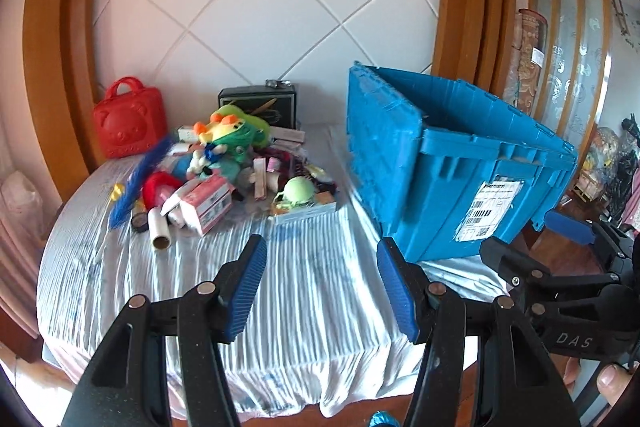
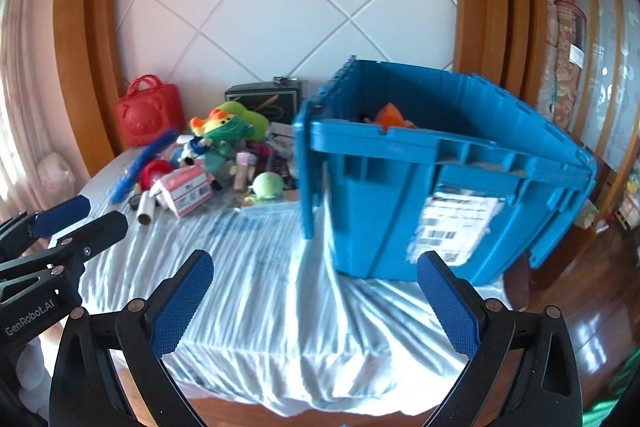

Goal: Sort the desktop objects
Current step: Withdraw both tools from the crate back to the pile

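Note:
A pile of small things (image 1: 224, 163) lies at the back left of a table under a white striped cloth (image 1: 304, 267). It includes a green plush toy (image 1: 236, 135), a pink box (image 1: 208, 203), a pale green ball (image 1: 300, 189) and a paper roll (image 1: 160, 231). On the right stands an open blue crate (image 1: 460, 167) with a white label; the right wrist view shows something orange (image 2: 394, 117) inside this crate (image 2: 440, 187). My left gripper (image 1: 320, 259) hovers open over the near cloth. My right gripper (image 2: 316, 267) is open too, in front of the crate. Neither holds anything.
A red bear-faced case (image 1: 130, 119) and a black box (image 1: 258, 107) stand against the tiled wall behind the pile (image 2: 216, 155). Wooden frames flank the wall. Each gripper shows in the other's view: the right gripper (image 1: 528, 239), the left gripper (image 2: 96, 213). The table's front edge is close.

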A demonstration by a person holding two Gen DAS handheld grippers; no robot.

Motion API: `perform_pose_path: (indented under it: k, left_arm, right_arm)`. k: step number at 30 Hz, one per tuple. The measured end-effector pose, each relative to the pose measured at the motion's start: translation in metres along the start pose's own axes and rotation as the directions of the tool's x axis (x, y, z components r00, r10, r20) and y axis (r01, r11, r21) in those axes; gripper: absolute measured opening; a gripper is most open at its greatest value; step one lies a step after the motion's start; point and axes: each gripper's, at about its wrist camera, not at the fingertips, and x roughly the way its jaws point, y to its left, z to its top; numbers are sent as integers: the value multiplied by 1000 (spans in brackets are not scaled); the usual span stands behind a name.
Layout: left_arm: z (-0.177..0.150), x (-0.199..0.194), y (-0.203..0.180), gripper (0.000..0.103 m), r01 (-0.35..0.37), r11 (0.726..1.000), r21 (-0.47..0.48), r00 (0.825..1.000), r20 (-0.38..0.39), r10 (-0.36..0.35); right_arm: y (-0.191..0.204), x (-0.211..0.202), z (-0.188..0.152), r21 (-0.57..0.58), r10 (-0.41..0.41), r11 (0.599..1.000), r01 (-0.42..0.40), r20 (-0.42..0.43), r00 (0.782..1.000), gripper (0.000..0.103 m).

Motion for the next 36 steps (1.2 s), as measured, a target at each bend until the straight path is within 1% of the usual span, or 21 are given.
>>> perform_pose_path:
  k: [8, 12, 16, 19, 22, 25, 29, 32, 36]
  left_arm:
    - [-12, -6, 62, 57, -65, 994, -86, 998, -12, 64]
    - [-16, 3, 91, 57, -122, 983, -138, 992, -38, 118]
    - [-18, 17, 117, 57, -187, 968, -170, 982, -67, 178]
    - [-15, 33, 136, 57, -217, 957, -195, 975, -90, 203]
    - [-8, 57, 155, 57, -262, 942, -211, 963, -119, 241]
    - [2, 82, 175, 57, -287, 931, -224, 955, -147, 259]
    - [11, 123, 202, 57, -340, 912, -230, 934, -194, 300]
    - [11, 156, 228, 57, -395, 884, -251, 908, -256, 333]
    - [4, 201, 262, 57, -444, 855, -269, 873, -344, 345]
  right_arm:
    - [57, 9, 5, -68, 44, 997, -44, -10, 999, 103]
    - [79, 24, 10, -105, 79, 991, -81, -25, 997, 103]
    - [93, 48, 15, -116, 112, 986, -118, -51, 992, 103]
    - [100, 72, 21, -123, 136, 982, -145, -75, 988, 103]
    - [107, 100, 30, -135, 159, 976, -171, -95, 983, 103]
    - [111, 137, 43, -136, 187, 969, -204, -127, 974, 103]
    - [114, 188, 59, -131, 208, 964, -231, -167, 964, 103]
    - [113, 228, 68, -125, 216, 962, -243, -199, 956, 103]
    - [111, 283, 72, -116, 183, 969, -220, -266, 946, 103]
